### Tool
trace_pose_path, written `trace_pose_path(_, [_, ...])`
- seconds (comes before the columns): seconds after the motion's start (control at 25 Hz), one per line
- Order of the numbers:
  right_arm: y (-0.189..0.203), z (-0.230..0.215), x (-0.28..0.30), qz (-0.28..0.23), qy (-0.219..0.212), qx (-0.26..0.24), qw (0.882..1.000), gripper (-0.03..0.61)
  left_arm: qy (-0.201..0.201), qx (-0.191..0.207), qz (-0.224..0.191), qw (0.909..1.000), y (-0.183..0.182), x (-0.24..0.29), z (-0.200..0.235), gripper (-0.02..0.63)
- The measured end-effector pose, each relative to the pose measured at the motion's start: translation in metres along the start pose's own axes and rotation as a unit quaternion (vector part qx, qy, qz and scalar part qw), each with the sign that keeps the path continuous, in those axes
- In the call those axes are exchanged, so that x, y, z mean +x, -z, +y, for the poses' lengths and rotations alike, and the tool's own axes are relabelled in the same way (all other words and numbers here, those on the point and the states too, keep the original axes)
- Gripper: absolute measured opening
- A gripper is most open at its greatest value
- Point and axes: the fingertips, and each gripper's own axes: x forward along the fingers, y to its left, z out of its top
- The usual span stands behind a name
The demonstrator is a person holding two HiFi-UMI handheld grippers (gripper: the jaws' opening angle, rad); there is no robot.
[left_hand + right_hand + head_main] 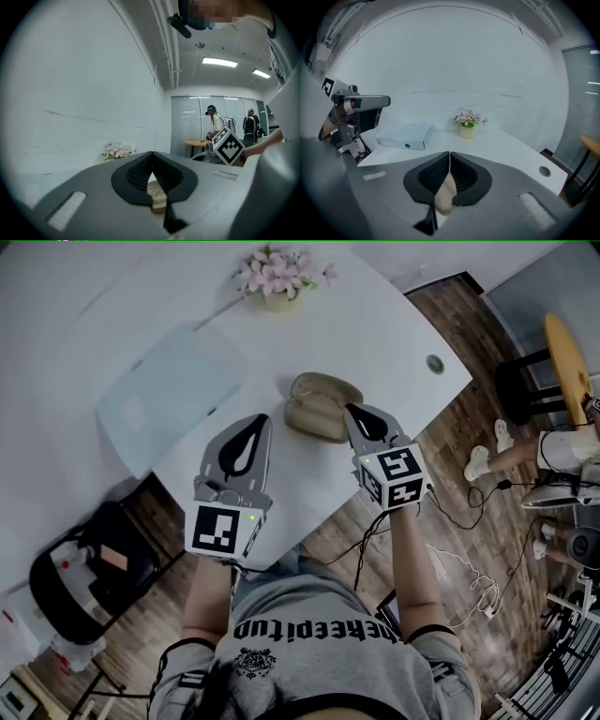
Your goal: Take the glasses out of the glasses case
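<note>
A beige glasses case (pixel 317 405) lies on the white table (pixel 375 334) near its front edge, and its lid looks closed. No glasses are visible. My left gripper (pixel 264 418) hovers just left of the case with its jaws together and nothing between them. My right gripper (pixel 350 409) points down at the case's right end, jaws together; I cannot tell whether it touches the case. In the left gripper view the left gripper (pixel 151 153) shows the case (pixel 157 192) behind its closed tips. In the right gripper view the case (pixel 445 193) shows behind the right gripper (pixel 449 153).
A pot of pink flowers (pixel 278 277) stands at the table's far side and a flat white box (pixel 173 395) lies to the left. A round cable hole (pixel 434 363) sits at the right. A dark chair (pixel 89 582) and cables (pixel 469 587) are on the wooden floor.
</note>
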Motion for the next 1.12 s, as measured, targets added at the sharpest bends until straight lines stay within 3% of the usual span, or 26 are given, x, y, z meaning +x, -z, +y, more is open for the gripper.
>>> trace_pose_path(0.24, [0.013, -0.003, 0.033, 0.049, -0.022, -0.036, 0.998, 0.037, 0.003, -0.008, -0.011, 0.9999, 0.002, 0.008, 0.008, 0.020])
trace_pose_path(0.52, [0.034, -0.001, 0.060, 0.112, -0.045, -0.103, 0.987, 0.081, 0.005, -0.017, -0.006, 0.9998, 0.010, 0.011, 0.015, 0.020])
trace_pose_path(0.72, [0.048, -0.001, 0.076, 0.159, -0.057, -0.168, 0.971, 0.121, 0.006, -0.021, -0.004, 0.9997, 0.013, 0.009, 0.019, 0.020])
trace_pose_path(1.12, [0.068, -0.010, 0.104, 0.224, -0.064, -0.256, 0.938, 0.122, -0.002, -0.034, 0.005, 0.9994, 0.023, 0.009, 0.034, 0.020])
